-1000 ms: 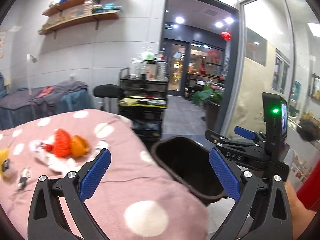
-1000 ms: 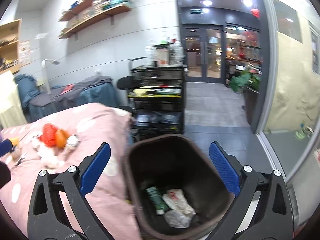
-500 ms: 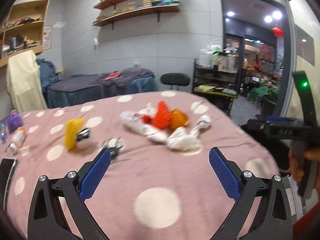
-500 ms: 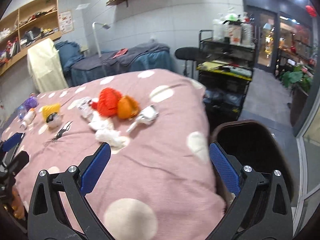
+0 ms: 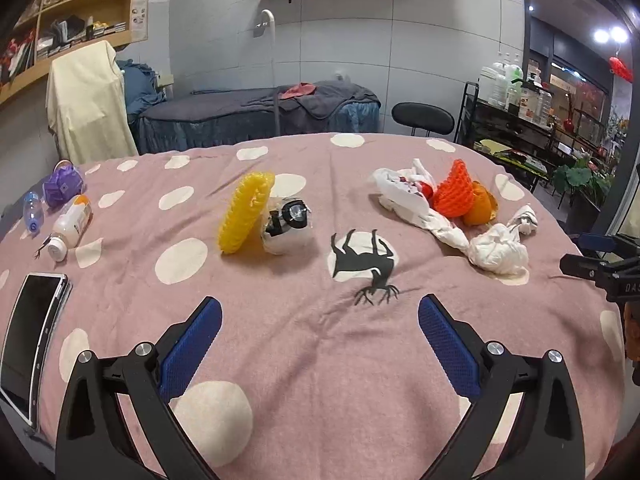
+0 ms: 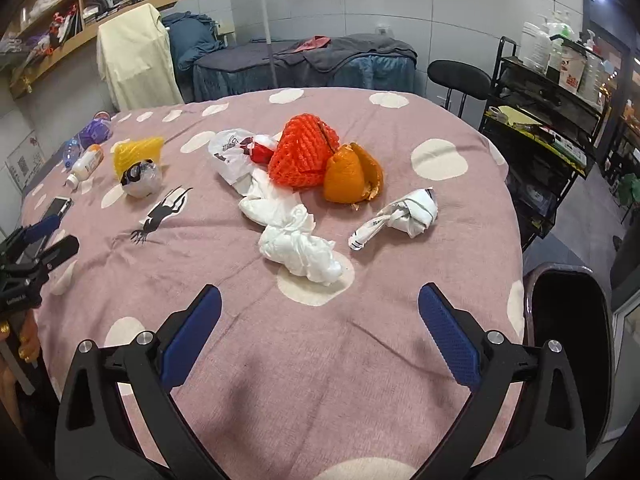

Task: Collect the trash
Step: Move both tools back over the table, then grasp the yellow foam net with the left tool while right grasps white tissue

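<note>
We swing both tongs — left tongs (image 5: 320,344), right tongs (image 6: 320,344) — away from bin (image 6: 568,344), apart, empty; crumpled tissue (image 6: 298,246) nearest, next pickup likely.

Even, soft indoor light over my tabletop (image 5: 304,360) in both views, sharp and free of motion blur, only faint shadows under the white tissue wad (image 6: 298,246), ceiling spots (image 5: 610,35) flaring through the dim doorway at right, and fisheye bending walls and shelves into black corners.
</note>
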`<state>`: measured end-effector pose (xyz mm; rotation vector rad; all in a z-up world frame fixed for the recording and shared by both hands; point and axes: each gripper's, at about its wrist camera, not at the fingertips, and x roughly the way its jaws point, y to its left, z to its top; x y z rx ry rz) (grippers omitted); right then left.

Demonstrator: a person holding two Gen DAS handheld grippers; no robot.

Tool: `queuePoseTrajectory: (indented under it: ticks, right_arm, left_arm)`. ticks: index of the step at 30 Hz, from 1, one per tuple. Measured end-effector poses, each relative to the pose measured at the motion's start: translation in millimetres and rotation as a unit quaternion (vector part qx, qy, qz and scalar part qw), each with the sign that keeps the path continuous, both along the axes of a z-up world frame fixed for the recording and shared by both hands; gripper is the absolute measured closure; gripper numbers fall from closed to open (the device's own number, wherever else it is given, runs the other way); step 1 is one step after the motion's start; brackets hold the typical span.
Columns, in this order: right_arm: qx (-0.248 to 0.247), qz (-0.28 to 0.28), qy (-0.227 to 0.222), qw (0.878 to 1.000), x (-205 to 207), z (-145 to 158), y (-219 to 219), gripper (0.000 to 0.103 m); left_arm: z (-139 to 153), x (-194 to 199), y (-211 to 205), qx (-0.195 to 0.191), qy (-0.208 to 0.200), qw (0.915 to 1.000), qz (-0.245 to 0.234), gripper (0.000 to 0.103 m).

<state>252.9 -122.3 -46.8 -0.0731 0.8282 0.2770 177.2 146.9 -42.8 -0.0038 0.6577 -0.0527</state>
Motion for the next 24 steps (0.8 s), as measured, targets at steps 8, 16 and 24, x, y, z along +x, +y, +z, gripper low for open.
queuePoseTrajectory:
  ticks: [8, 16, 24]
  right_arm:
    - [-0.030, 0.046, 0.045, 0.998, 38.9, -12.7, 25.3, 0.009]
    - [-0.056, 0.074, 0.086, 0.992, 78.7, -31.4, 52.5, 0.025]
    - [-0.061, 0.084, 0.101, 0.989, 92.9, -41.4, 61.8, 0.054]
  left_arm:
    - [1.7, 39.2, 18.9, 0.002, 0.005, 1.0000, -0.003, 0.006]
    - [8.4, 100.5, 54.8, -0.054, 0.038, 0.9978, 0.007, 0.007]
    - [-7.5, 149.9, 77.8, -0.085, 0.091, 0.9916, 0.036, 0.038]
